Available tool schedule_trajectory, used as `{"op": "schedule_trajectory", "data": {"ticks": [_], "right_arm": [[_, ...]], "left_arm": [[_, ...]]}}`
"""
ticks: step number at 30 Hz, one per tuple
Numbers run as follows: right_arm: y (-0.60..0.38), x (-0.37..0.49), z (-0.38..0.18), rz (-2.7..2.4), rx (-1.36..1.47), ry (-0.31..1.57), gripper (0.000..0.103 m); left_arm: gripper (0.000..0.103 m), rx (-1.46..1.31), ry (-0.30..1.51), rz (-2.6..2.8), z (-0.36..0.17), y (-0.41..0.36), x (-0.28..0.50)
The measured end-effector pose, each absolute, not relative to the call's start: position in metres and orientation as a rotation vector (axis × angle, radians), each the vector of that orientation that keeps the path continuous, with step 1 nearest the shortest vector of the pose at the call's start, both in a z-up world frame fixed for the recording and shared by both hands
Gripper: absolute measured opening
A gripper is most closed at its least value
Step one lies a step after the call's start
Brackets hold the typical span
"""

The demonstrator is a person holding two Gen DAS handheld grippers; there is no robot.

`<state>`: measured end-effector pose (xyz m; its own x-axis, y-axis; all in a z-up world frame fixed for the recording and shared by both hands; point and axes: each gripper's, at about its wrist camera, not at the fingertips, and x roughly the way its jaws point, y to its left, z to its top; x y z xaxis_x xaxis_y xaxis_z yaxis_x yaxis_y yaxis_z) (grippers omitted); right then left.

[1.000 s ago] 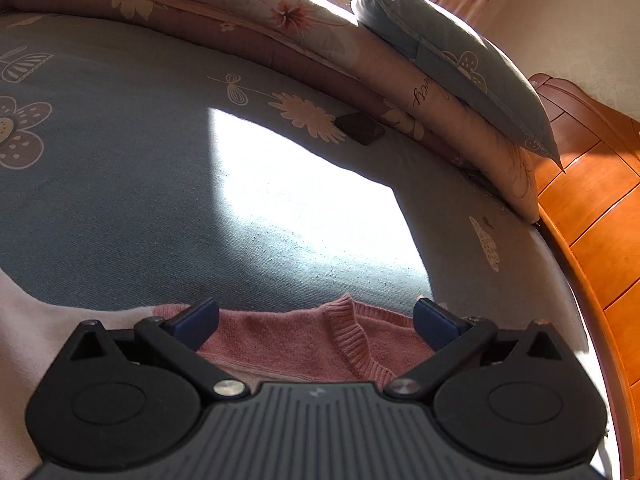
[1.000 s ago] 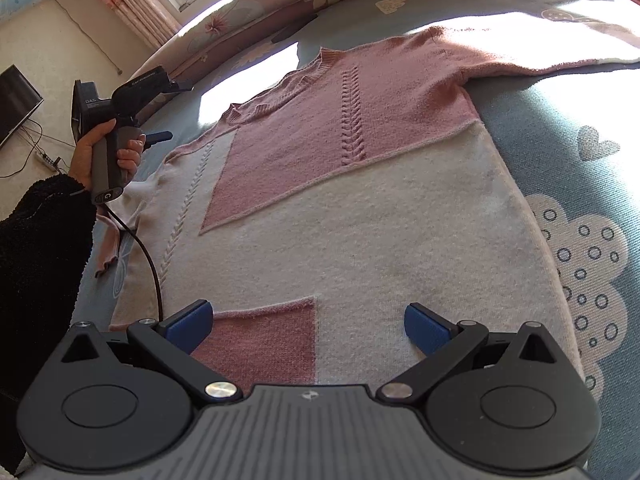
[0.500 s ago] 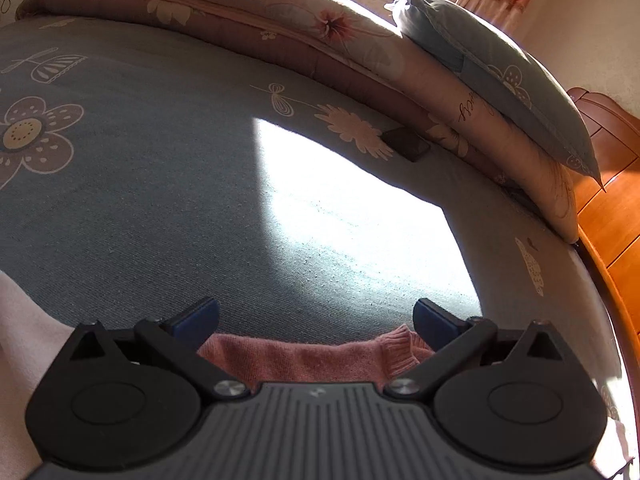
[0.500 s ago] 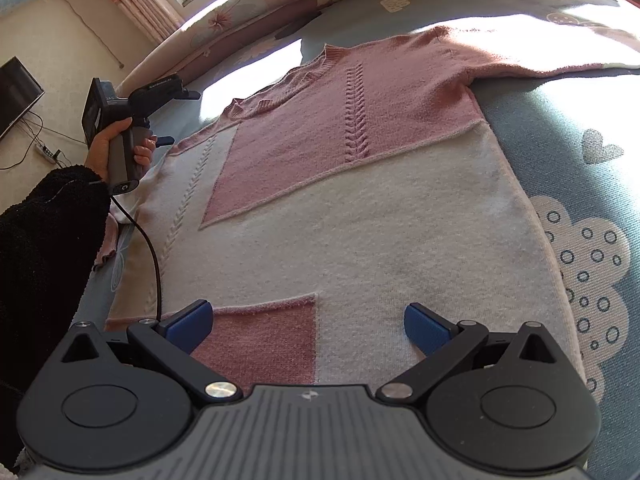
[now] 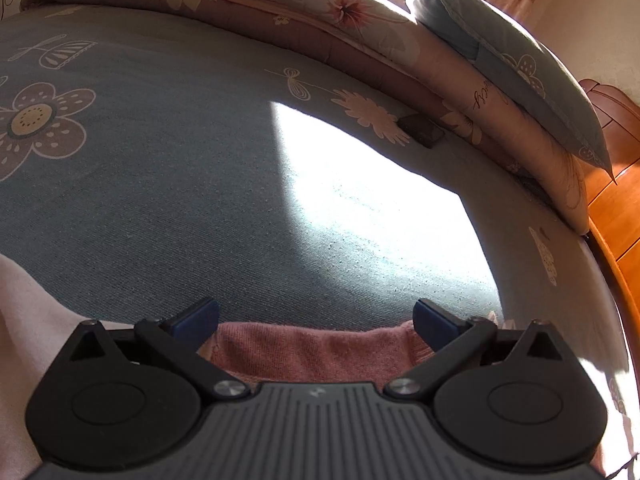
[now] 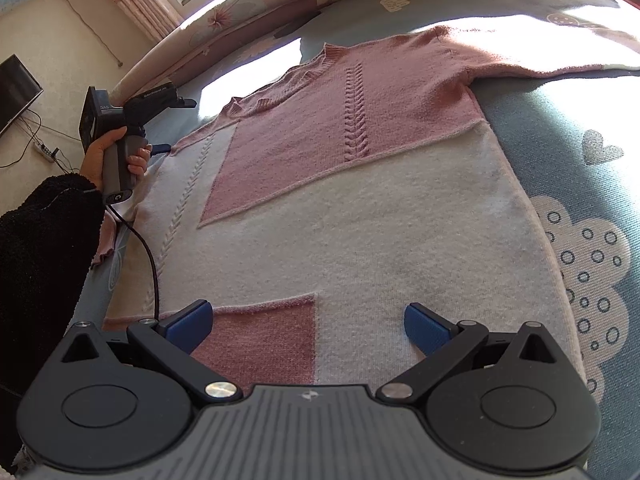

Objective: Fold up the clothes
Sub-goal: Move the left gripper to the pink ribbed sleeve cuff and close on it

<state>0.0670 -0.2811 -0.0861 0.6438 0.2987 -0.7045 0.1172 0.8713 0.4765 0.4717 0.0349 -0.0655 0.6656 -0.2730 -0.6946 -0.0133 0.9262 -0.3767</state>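
Note:
A pink and white knit sweater [image 6: 360, 208] lies spread flat, front up, on the bed, its right sleeve stretched out to the far right. My right gripper [image 6: 307, 325] is open above the hem, over a pink patch and white knit. A hand holds my left gripper [image 6: 174, 125] at the sweater's left shoulder. In the left wrist view, my left gripper [image 5: 315, 318] is open, with the pink shoulder edge of the sweater [image 5: 312, 350] just below its fingers. Nothing is gripped.
The blue-grey patterned bedsheet [image 5: 160, 200] stretches ahead, with a bright sun patch. A folded floral quilt [image 5: 320, 12] and blue pillow [image 5: 512, 64] line the far edge, with a small dark object [image 5: 422, 130] beside them. A wooden headboard [image 5: 616, 208] stands at right. A black sleeve [image 6: 36, 264] is at left.
In the left wrist view the sweater's collar has slipped out from between the fingers, leaving only a strip of pink edge. The right gripper has barely moved.

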Motion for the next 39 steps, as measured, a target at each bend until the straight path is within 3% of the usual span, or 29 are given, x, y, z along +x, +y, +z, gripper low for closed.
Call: {"op": "schedule_trajectory", "data": {"ticks": [11, 18, 22, 25, 29, 39], "right_arm": [[-0.280, 0.066, -0.086, 0.107, 0.512, 0.874, 0.103], [-0.269, 0.067, -0.087, 0.086, 0.441, 0.865, 0.103], [-0.259, 0.067, -0.088, 0.068, 0.366, 0.861, 0.103], [-0.252, 0.066, -0.088, 0.054, 0.317, 0.857, 0.103], [-0.250, 0.067, -0.089, 0.042, 0.293, 0.852, 0.103], [-0.236, 0.074, -0.092, 0.004, 0.210, 0.855, 0.103]], "left_arm": [[0.102, -0.328, 0.773, -0.129, 0.026, 0.079, 0.388], [0.102, -0.365, 0.778, -0.067, 0.033, 0.125, 0.334], [0.102, -0.328, 0.821, -0.007, 0.011, 0.141, 0.308], [0.094, -0.262, 0.839, 0.039, -0.008, 0.149, 0.292], [0.061, -0.196, 0.888, 0.080, -0.039, 0.155, 0.277], [0.057, -0.391, 0.829, 0.120, -0.078, 0.184, 0.261]]}}
